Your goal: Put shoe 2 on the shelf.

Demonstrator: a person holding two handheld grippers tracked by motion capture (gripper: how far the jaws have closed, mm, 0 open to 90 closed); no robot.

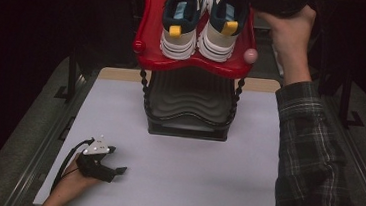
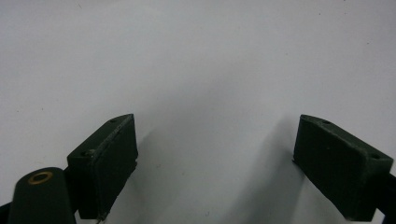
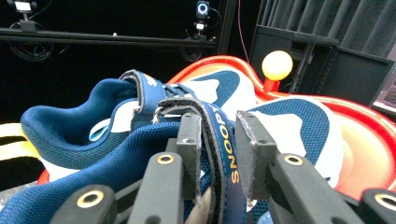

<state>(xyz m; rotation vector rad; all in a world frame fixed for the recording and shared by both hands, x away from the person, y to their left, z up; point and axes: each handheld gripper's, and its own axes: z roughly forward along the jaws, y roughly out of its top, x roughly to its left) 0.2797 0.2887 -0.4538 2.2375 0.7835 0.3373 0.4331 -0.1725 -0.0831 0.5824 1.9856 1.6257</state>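
Two navy-and-white strapped sneakers (image 1: 180, 20) (image 1: 224, 24), one two-tier red-and-black plastic shoe rack (image 1: 149, 40), two black two-jaw grippers (image 1: 120, 170) (image 3: 217, 149).

Bright lit tabletop (image 1: 166, 157), dark surroundings, soft jaw shadows.

Bare tabletop (image 1: 190, 174) lies open before the rack (image 1: 188, 118); two sneakers (image 1: 200, 21) crowd its red shelf (image 1: 149, 40).

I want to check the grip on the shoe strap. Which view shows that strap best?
The right gripper view: the strap stands close up between the right gripper, jaws on either side of it. The high view has the shoes from behind, strap not discernible. The left gripper view faces bare table.
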